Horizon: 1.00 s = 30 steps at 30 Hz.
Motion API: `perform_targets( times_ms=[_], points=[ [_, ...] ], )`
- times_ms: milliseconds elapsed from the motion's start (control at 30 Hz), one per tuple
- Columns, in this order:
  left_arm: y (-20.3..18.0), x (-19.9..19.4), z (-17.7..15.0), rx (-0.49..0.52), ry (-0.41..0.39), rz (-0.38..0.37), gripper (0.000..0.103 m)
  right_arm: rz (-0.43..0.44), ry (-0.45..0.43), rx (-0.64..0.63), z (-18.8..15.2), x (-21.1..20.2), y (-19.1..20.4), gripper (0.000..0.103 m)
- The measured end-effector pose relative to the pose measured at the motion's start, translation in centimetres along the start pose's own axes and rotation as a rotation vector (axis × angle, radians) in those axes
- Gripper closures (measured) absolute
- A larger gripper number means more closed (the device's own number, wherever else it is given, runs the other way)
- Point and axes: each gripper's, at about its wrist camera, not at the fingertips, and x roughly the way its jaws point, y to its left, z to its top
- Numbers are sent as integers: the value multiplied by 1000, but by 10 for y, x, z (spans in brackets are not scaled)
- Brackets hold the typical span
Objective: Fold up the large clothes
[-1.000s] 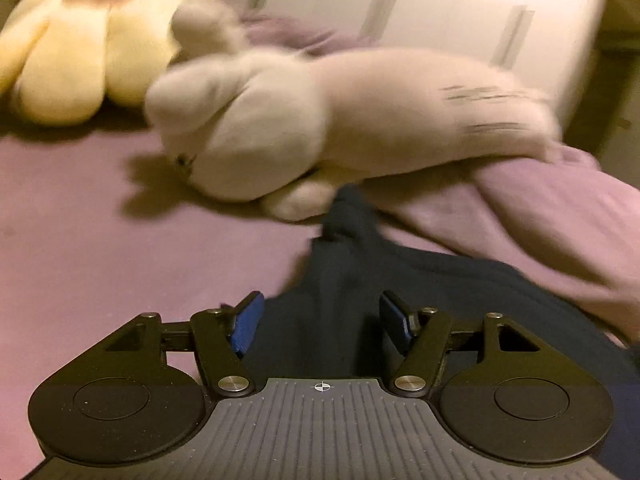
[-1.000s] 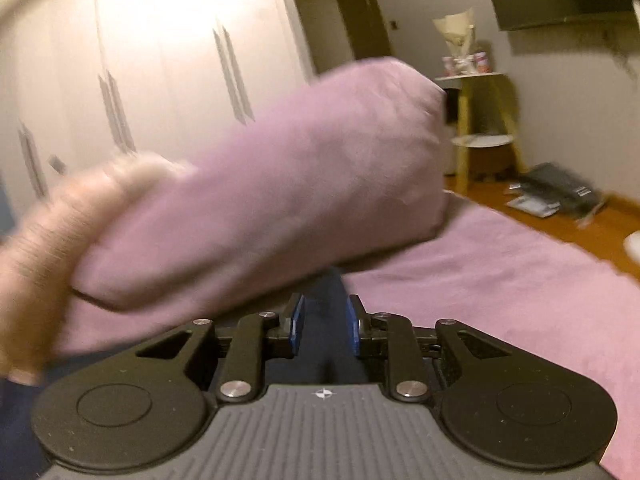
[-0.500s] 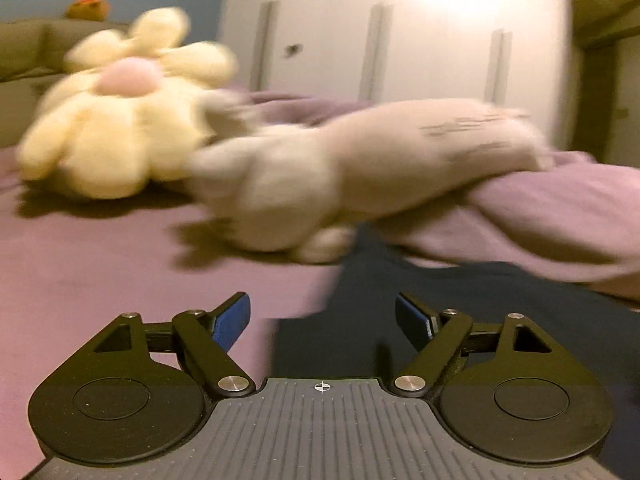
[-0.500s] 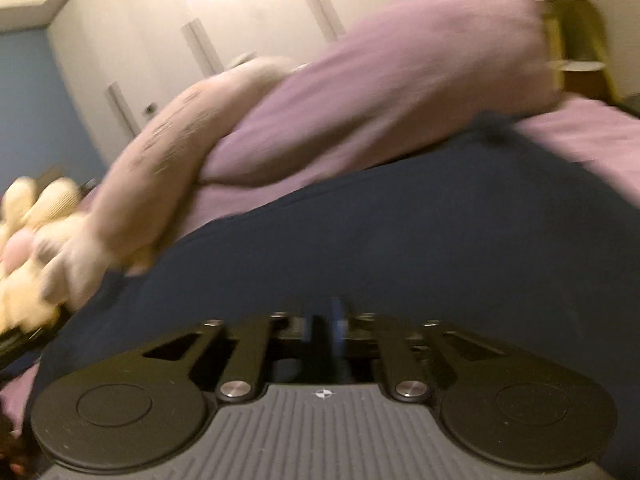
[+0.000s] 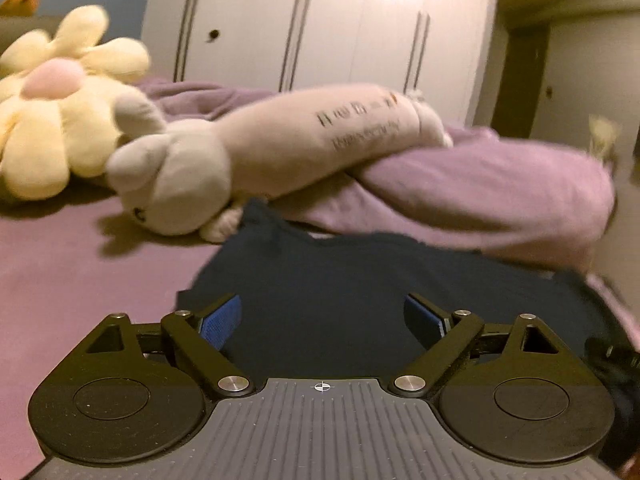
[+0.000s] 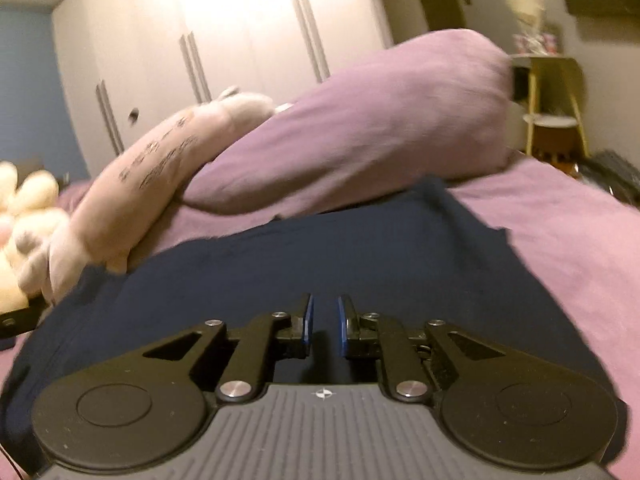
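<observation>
Navy cloth fills the lower middle of your left wrist view: the dark garment (image 5: 332, 280) lies spread on the purple bed (image 5: 80, 272), and one narrow part of it reaches up toward the plush toys. Your left claw (image 5: 322, 316) stands over the near edge of this garment. Its jaws are wide apart and are opening more, and the blue pads (image 5: 222, 320) press on nothing; the cloth is only under them and behind them. Beyond the garment a long beige plush animal (image 5: 256, 152) lies across the bed, with blurred printed letters on its body. To its left you see a yellow flower cushion (image 5: 52, 120) with a pink centre. On the right the plush animal rests on a purple pillow (image 5: 480, 188). White wardrobe doors (image 5: 320, 24) close the background.

From your right wrist view, the same dark garment (image 6: 320, 256) covers most of the bed (image 6: 572, 232) in front of you, flat with some soft wrinkles. Your right claw (image 6: 324, 320) is above the cloth near its close edge. Its jaws are almost together and are opening a little; a thin gap shows between the pads (image 6: 307, 320), and I cannot tell if any cloth is in it. The pillow (image 6: 360, 136) is just behind the garment, and the plush animal (image 6: 132, 196) leans down on its left side. At the far right stands a small yellow side table (image 6: 556, 92).
</observation>
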Motion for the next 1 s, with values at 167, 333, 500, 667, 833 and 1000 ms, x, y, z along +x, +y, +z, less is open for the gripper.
perform_targets(
  times_ms=[167, 333, 500, 667, 833, 1000],
  points=[
    [-5, 65, 5, 12, 33, 115, 10, -72, 107, -101, 22, 64, 36, 90],
    [-2, 131, 13, 112, 79, 210, 10, -189, 136, -222, 33, 128, 22, 90],
    [19, 158, 9, 43, 103, 149, 8, -234, 102, -70, 56, 144, -46, 92],
    [40, 162, 11, -67, 97, 78, 7, -240, 52, 112, 52, 130, -108, 102],
    [35, 158, 10, -55, 94, 84, 7, -299, 35, 72, 52, 124, -96, 102],
    [48, 138, 12, -90, 100, 99, 8, -337, 27, 65, 57, 90, -90, 81]
  ],
)
